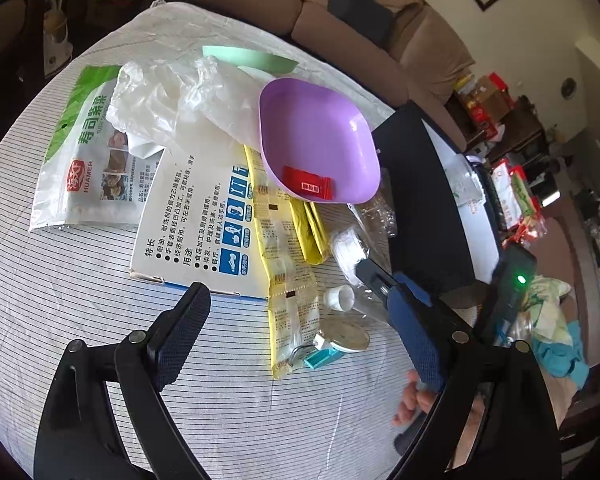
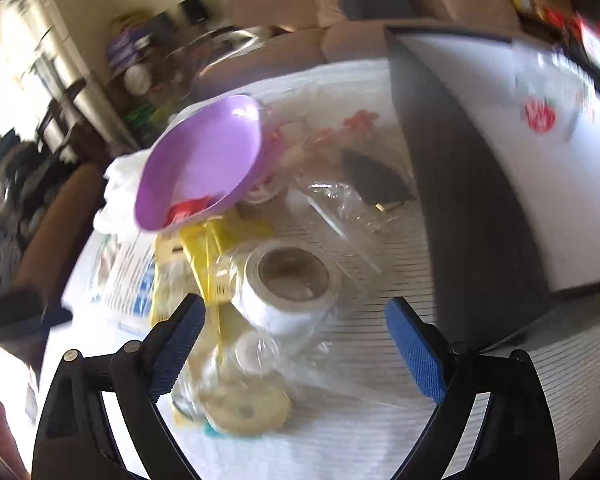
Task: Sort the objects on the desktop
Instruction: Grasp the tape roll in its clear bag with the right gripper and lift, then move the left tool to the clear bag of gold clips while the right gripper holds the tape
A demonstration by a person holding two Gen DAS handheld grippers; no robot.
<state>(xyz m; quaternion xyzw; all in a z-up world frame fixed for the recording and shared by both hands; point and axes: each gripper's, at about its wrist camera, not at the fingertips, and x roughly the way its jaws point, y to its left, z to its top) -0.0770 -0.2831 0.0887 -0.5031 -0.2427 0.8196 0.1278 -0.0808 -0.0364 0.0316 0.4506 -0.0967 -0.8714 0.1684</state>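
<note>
While the left gripper [image 1: 300, 340] is held spread wide over the striped tablecloth [image 1: 60, 280] with nothing between its fingers, the sorting appears to be only partly done: one small red packet [image 1: 306, 183] lies inside the purple bowl [image 1: 320, 136], and the rest of the clutter is spread across the table. The right gripper [image 2: 296, 344] is likewise seen fully spread and empty, pointed down at a roll of white tape [image 2: 288, 292] that sits in crumpled clear wrap [image 2: 340, 200], just ahead of its fingers. A round cream-coloured disc [image 2: 246, 408] lies nearer the camera, low between the fingers, though not pressed by them; what it is cannot be made out through the blur. Yellow packets [image 1: 288, 280], a printed box [image 1: 196, 216], a green-and-white pouch [image 1: 80, 152] and white plastic bags [image 1: 172, 100] lie to the left of the bowl, and a dark box [image 2: 460, 200] stands to the right.

Judged from this, a fresh pick is being set up by the right hand. For the next move, one item would have to be singled out, the fingers lowered around it without the clear wrap being caught, and closed firmly before it is carried to its place
</note>
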